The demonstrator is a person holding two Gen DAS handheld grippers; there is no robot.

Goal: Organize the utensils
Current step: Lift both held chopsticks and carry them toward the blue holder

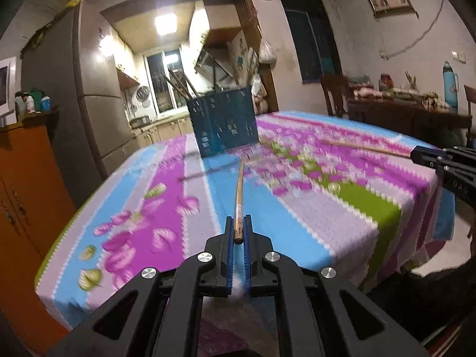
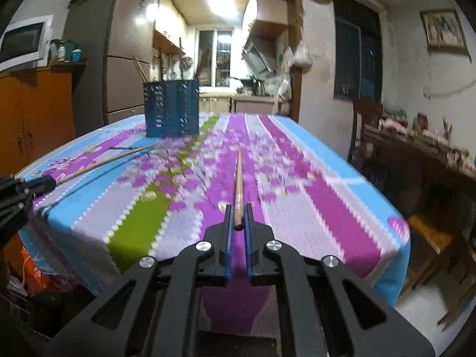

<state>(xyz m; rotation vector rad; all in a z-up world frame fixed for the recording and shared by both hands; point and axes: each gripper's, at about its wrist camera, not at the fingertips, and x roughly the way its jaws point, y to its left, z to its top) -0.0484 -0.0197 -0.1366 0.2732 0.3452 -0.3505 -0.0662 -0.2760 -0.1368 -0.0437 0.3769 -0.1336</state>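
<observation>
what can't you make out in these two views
- Left wrist view: the tablecloth pattern is smeared by motion blur.
- Both views: what stands in the blue basket beyond a few stick tops, hidden by its walls.
- Right wrist view: the left gripper is cut off by the left edge, so its grip on the chopstick is hidden.

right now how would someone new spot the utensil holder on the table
Start at the table under the striped pink, blue and green cloth. At its far end, toward the lit kitchen, stands a dark blue perforated plastic basket, the only upright container there, with sticks poking out.

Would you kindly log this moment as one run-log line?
left gripper: shut on chopstick | right gripper: shut on second chopstick | blue holder: upright on table
</observation>
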